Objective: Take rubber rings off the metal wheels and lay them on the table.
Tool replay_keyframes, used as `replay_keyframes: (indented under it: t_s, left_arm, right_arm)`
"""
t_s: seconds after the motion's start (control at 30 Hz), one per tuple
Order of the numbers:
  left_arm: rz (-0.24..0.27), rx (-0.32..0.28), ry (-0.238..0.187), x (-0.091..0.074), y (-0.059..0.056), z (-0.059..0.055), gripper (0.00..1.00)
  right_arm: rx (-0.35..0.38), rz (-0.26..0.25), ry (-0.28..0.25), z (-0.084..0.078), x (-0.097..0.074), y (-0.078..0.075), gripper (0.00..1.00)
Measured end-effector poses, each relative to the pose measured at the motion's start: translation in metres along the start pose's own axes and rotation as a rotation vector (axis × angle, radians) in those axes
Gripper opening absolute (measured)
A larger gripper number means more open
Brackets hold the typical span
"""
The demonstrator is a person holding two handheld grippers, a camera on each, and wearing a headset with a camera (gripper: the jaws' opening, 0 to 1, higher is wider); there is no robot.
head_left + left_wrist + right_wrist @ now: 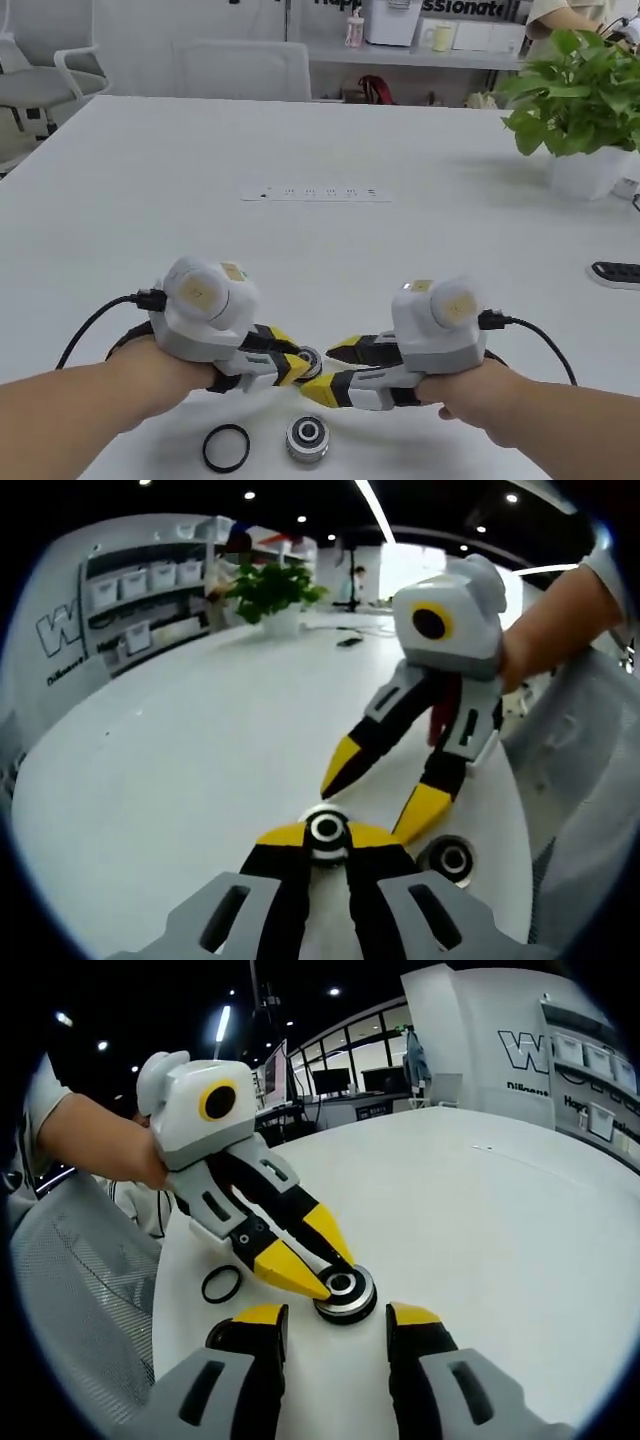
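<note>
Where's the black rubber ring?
In the head view, the black rubber ring lies flat on the table, just left of a metal wheel, below the left gripper.

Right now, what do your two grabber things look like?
They match. The left gripper and the right gripper each have a rounded white-and-grey body, black jaws with pointed yellow tips, and a black cable coming out of the back. The forearms are bare, below light short sleeves.
</note>
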State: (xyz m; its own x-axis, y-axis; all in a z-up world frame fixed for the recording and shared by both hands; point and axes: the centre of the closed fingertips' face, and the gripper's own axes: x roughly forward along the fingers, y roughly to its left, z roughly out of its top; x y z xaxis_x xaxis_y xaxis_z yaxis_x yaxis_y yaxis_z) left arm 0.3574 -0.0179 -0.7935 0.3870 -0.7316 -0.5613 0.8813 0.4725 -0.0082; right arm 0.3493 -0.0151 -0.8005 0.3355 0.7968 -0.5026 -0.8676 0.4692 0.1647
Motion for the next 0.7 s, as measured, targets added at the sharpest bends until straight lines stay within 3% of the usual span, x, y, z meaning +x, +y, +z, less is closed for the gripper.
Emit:
replay_keyframes:
  t_s: [0.37,0.7]
  left_arm:
    - [0.039,0.008,0.022,-0.0014,-0.0007,-0.0012,0.13]
    - [0.055,0.006,0.029,-0.0025,-0.0009,-0.0012,0.12]
  right_arm:
    - [-0.013,-0.011,0.011,-0.0004,0.0102,0.0004,0.31]
    - [-0.042,-0.033,0.023,-0.0013,0.0089,-0.0031,0.25]
